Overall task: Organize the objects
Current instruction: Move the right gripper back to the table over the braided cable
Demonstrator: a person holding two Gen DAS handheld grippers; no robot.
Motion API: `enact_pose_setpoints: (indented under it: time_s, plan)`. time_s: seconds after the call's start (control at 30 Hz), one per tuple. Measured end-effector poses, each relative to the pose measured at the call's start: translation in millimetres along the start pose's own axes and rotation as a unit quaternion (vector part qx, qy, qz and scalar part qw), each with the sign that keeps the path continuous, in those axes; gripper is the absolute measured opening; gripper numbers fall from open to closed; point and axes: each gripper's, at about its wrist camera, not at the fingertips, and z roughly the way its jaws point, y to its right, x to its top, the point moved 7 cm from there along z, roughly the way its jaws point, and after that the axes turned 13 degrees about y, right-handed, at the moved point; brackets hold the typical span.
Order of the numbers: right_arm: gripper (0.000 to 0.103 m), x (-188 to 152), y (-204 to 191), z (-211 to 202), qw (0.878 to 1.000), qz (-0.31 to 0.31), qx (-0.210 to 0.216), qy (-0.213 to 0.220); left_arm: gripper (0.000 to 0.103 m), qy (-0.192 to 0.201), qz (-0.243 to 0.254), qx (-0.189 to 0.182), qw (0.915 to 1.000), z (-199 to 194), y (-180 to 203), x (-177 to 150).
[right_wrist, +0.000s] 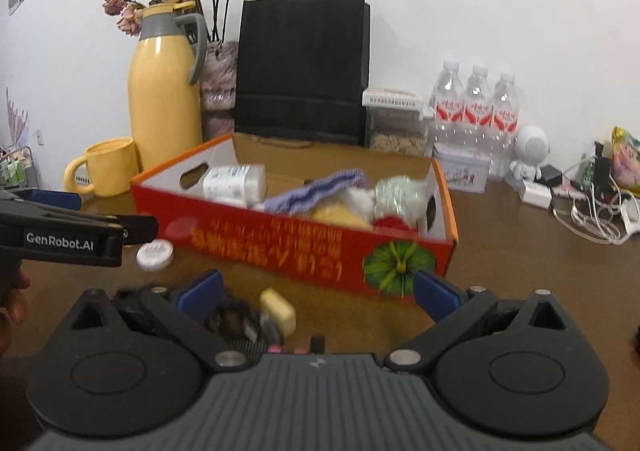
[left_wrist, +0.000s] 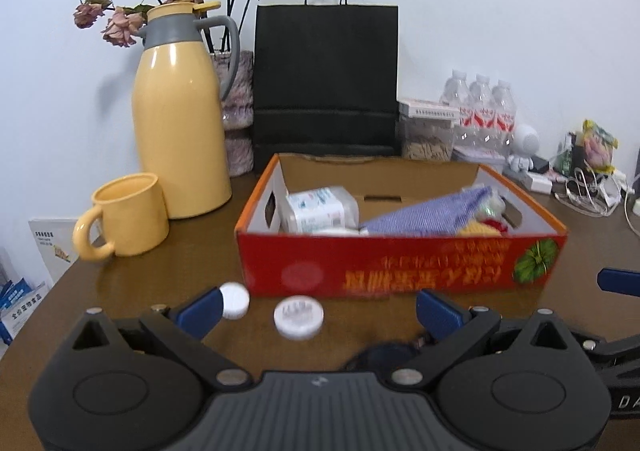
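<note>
A red cardboard box (left_wrist: 400, 263) (right_wrist: 280, 247) sits on the brown table, holding a tissue pack (left_wrist: 320, 207) (right_wrist: 236, 181), a purple striped cloth (left_wrist: 432, 213) (right_wrist: 316, 189) and soft yellow, red and white items. In front of it lie two white round lids (left_wrist: 298, 317) (left_wrist: 235, 300); one white lid (right_wrist: 155, 254) shows in the right wrist view. My left gripper (left_wrist: 316, 309) stands open just short of the lids. My right gripper (right_wrist: 316, 291) is open over a yellow block (right_wrist: 279, 310) and a dark tangled item (right_wrist: 232, 321).
A yellow thermos (left_wrist: 180, 119) and yellow mug (left_wrist: 124, 219) stand left of the box. Behind it are a vase of dried roses (left_wrist: 236, 111), a black paper bag (left_wrist: 326, 79), three water bottles (left_wrist: 484, 111), a clear container (left_wrist: 428, 131), a white figure (right_wrist: 530, 151) and tangled cables (right_wrist: 592, 211).
</note>
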Motion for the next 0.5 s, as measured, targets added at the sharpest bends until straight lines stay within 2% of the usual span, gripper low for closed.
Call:
enact_pose_setpoints:
  time_s: [0.5]
  plan:
    - [0.103,-39.7,-16.9,-59.6,0.999,-0.007,0.032,-0.039,0.103,-0.048,0.001,-0.010,0.9988,-58.6,2.3,-35.0]
